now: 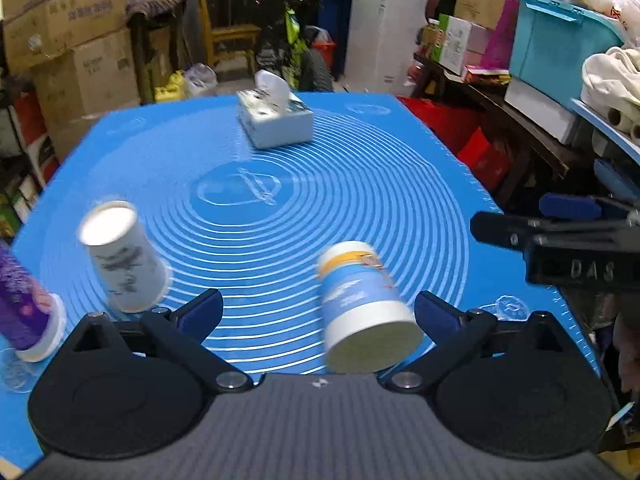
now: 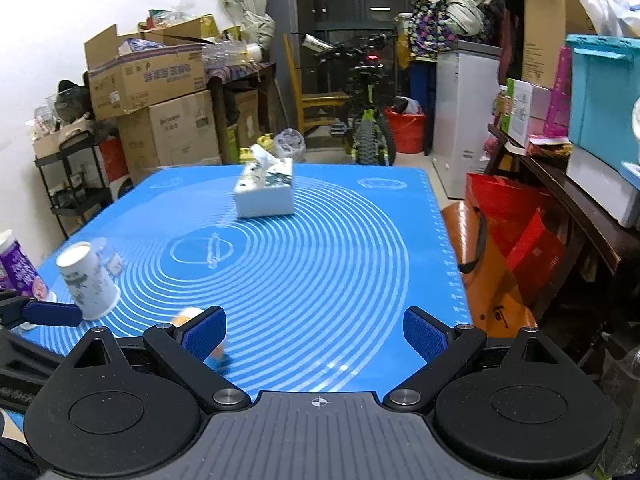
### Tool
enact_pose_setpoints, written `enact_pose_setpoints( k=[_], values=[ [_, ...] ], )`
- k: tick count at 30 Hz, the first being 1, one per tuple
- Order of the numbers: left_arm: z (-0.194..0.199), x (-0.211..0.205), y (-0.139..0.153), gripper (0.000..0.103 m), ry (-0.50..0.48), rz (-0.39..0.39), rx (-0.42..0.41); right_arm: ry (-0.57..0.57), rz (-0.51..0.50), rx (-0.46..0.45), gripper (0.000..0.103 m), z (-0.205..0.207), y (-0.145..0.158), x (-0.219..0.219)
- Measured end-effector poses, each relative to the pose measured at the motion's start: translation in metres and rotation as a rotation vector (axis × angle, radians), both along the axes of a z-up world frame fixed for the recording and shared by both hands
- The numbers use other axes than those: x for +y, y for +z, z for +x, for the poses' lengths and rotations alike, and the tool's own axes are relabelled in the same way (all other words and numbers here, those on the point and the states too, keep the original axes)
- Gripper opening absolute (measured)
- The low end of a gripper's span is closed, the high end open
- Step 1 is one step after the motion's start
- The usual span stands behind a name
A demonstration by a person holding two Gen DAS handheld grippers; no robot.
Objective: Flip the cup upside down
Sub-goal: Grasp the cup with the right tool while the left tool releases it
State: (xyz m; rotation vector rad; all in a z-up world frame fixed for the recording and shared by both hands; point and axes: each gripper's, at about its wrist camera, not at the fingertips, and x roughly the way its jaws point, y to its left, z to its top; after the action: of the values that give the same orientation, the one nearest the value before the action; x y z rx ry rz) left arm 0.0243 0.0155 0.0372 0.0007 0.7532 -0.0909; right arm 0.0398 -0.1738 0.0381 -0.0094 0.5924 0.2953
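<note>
Both jaws are wide open and hold nothing. On the left gripper (image 1: pixel 318 312) and the right gripper (image 2: pixel 314 332) alike, the blue pads are far apart. The cup (image 1: pixel 122 258) stands on the blue mat (image 1: pixel 360 184), to the left, with its wide mouth down and its narrow end up. It looks like thin paper, so light and easy to squash. Best to pinch its sides softly, near the middle. A blue bottle (image 1: pixel 366 306) stands close by.

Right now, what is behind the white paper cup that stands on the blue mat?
In the right wrist view, a clear glass stands just behind the white paper cup. The cup covers its lower part. The blue mat runs back toward the tissue box.
</note>
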Motion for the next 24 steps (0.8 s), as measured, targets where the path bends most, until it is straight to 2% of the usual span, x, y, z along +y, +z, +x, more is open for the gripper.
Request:
enact_pose_setpoints(
  k=[6,9,15,19,22,23,24],
  values=[
    [-0.009,0.029,-0.005,0.101,0.053,0.042,0.003,0.099,0.002,0.065,0.095,0.014,0.01,0.033],
    [-0.009,0.044,-0.012,0.101,0.074,0.046,0.022,0.142,-0.002,0.128,0.095,0.026,0.006,0.051],
    [-0.008,0.06,-0.028,0.101,0.103,0.067,0.04,0.183,0.05,0.373,0.095,0.06,-0.019,0.078],
    [-0.004,0.067,-0.034,0.101,0.121,0.054,0.055,0.168,0.075,0.507,0.095,0.079,-0.037,0.09],
    [-0.004,0.07,-0.037,0.101,0.129,0.048,0.056,0.175,0.084,0.575,0.085,0.086,-0.05,0.094],
    [-0.004,0.07,-0.038,0.101,0.131,0.049,0.056,0.177,0.076,0.588,0.076,0.086,-0.053,0.096],
    [-0.004,0.07,-0.039,0.101,0.135,0.049,0.057,0.183,0.07,0.6,0.072,0.086,-0.055,0.097]
  ],
)
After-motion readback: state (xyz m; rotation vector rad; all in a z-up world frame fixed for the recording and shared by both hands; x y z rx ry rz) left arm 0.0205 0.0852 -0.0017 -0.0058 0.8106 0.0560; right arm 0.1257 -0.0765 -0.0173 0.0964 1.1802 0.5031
